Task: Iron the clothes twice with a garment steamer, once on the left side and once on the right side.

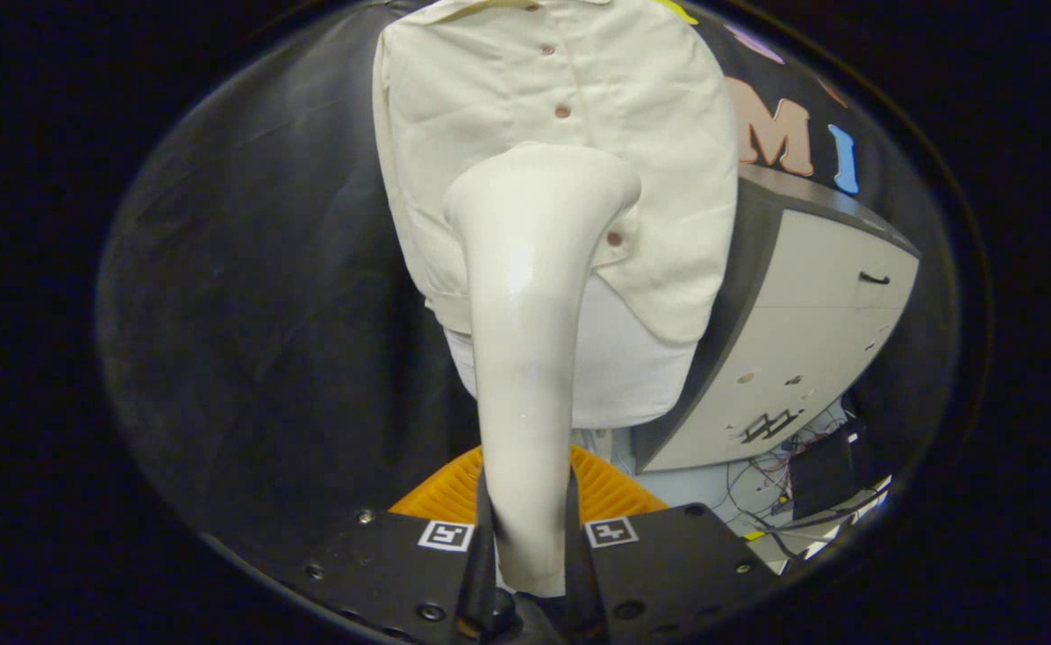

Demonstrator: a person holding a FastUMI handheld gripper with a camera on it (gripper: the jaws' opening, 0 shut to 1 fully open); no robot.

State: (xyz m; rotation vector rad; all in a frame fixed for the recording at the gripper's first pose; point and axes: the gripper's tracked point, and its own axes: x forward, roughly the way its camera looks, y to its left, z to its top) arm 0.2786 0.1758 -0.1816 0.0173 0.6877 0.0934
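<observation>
Between the two fingers of the gripper [529, 555] stood a smooth cream plastic garment steamer [529, 296], both fingers pressed against the sides of its handle. Its long axis ran straight away from the fingers, and its widened head pointed at a hanging cream button-front shirt [489, 98]. The head overlapped the shirt's lower front, close beside the button placket; whether it touched the cloth could not be told. The base of the handle was hidden down between the fingers. One square black-and-white marker [445, 535] sat on the left finger block, and one [612, 531] on the right, two in all. Four reddish buttons [563, 111] were visible on the shirt, the lowest just beside the steamer head; the collar was cut off above, and any buttons behind the steamer were hidden. Below the shirt's hem hung a paler white layer of cloth [633, 367]. Behind the finger blocks lay one orange ribbed object [610, 488], largely hidden, its kind unclear. To the right of the shirt stood one grey-framed cabinet with pale panels [803, 340] and one dark handle [874, 279]. Below it lay a tangle of wires [767, 475], too small to count.
</observation>
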